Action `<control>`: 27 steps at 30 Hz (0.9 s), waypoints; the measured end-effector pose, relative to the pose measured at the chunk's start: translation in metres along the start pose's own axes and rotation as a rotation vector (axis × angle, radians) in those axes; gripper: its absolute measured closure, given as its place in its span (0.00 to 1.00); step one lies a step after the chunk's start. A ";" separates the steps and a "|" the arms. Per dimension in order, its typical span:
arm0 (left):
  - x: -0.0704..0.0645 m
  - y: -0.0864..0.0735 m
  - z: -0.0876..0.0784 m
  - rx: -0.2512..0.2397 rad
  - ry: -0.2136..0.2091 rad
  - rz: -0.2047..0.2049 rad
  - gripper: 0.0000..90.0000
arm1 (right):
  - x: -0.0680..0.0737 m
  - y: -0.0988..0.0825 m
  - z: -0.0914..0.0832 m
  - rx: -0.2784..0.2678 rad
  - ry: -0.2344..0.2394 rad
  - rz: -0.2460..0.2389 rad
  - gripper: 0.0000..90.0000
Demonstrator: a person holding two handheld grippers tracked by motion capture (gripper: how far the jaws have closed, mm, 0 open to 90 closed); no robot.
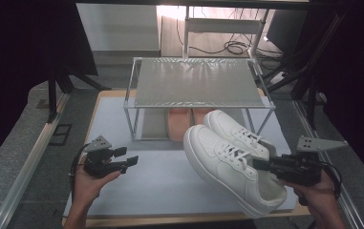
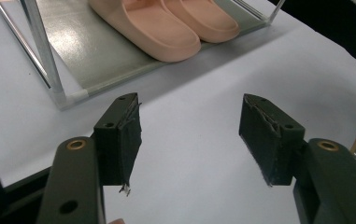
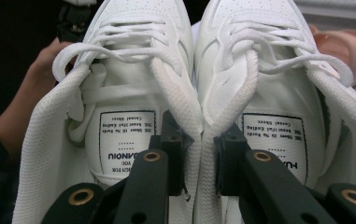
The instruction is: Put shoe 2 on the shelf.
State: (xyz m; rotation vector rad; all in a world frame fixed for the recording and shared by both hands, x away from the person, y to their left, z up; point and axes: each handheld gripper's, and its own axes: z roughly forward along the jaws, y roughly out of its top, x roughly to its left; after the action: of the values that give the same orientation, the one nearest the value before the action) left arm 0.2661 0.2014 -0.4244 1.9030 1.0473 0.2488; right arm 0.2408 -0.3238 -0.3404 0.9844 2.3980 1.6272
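Carrying the pair of white sneakers (image 1: 232, 164) at lower right of the frame, the right gripper (image 1: 262, 165) pinches both inner collars together; next, I'd guess, comes lifting them onto the metal rack (image 1: 194, 81). Lower left, the left gripper (image 1: 128, 161) waits wide and empty. Pink slippers (image 2: 166, 23) sit under the rack on the pale table (image 1: 155, 181)

Top shelf (image 1: 196, 81) bare; pink slippers (image 1: 185, 121) fill the space beneath.
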 end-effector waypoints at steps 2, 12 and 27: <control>0.000 0.000 0.000 0.001 0.000 0.001 0.44 | 0.000 0.003 -0.002 -0.007 0.000 -0.001 0.86; 0.001 0.000 0.001 0.000 -0.001 -0.001 0.44 | 0.002 0.018 -0.007 -0.040 0.011 -0.018 0.86; 0.000 0.000 0.004 0.010 -0.004 -0.002 0.44 | -0.009 0.072 -0.010 -0.104 0.024 -0.029 0.86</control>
State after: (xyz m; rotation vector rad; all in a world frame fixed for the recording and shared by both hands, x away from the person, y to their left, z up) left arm 0.2676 0.1989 -0.4268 1.9110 1.0495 0.2394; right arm 0.2767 -0.3200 -0.2770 0.9144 2.3042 1.7434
